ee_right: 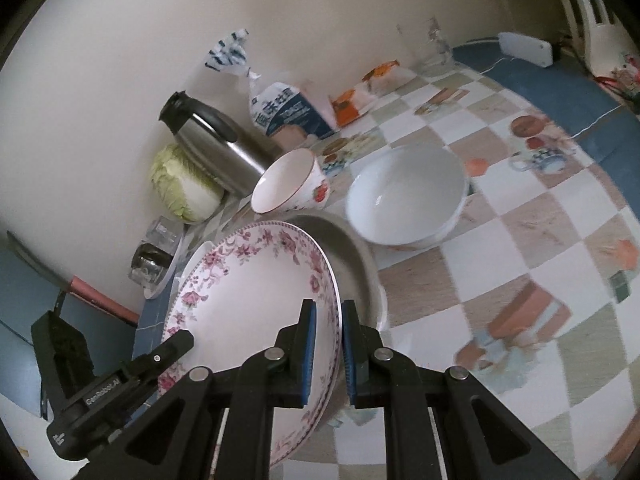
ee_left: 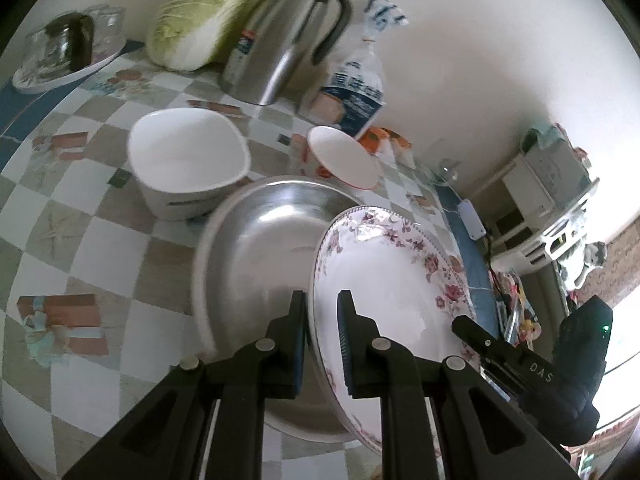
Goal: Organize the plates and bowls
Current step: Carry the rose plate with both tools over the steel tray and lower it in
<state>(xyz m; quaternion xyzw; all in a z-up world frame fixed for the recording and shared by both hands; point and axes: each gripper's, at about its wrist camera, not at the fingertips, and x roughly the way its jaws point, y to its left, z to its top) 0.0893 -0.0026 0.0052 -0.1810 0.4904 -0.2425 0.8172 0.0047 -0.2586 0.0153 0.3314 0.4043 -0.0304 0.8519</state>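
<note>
**Both hand-held grippers clamped on one rim**

The left hand-held gripper (ee_left: 322, 312) points steeply downward, its blue-padded jaws nearly closed on the rim of the floral plate (ee_left: 392, 280). The right hand-held gripper (ee_right: 329, 320) mirrors it from the opposite side, tilted down likewise, jaws pinching the same plate's other edge.

Floral plate (ee_right: 256, 300) between right gripper (ee_right: 329, 344) pads

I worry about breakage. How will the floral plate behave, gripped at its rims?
The floral plate looks like glazed ceramic, so probably stiff, slippery and chippable. Left gripper and right gripper pinch opposite rims above the steel basin; a slip could crack it.
</note>
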